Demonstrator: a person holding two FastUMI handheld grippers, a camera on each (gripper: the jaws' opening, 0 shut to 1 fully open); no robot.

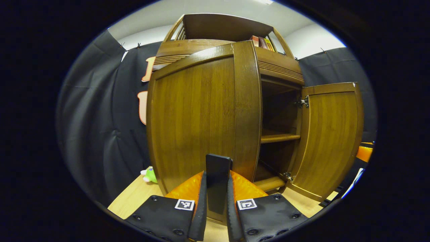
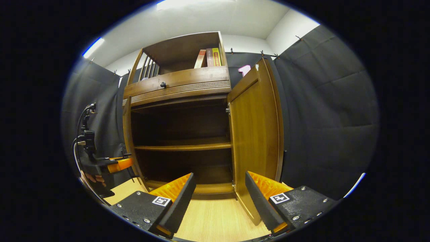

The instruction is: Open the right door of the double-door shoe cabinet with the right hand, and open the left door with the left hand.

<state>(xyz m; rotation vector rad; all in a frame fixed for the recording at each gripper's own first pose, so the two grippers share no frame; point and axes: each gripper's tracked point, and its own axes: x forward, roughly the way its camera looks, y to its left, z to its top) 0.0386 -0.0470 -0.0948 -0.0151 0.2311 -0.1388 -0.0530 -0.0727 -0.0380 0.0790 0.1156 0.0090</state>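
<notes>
Left door (image 1: 198, 124) handle (image 1: 217, 181) between left gripper (image 1: 216, 198) fingers, contact unclear.

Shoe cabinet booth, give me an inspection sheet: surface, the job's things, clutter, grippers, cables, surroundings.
Surface: light wooden floor, bare in front of the cabinet.
Job's things: right door swung wide open; left door partly open, its edge between the left gripper's fingers; inner shelves look bare.
Clutter: green toy on the floor left of the cabinet; books on the top shelf.
Grippers: left gripper shut on the left door; right gripper open, holding nothing.
Cables: black cable on the far gripper.
Surroundings: black cloth wall, white ceiling.
</notes>
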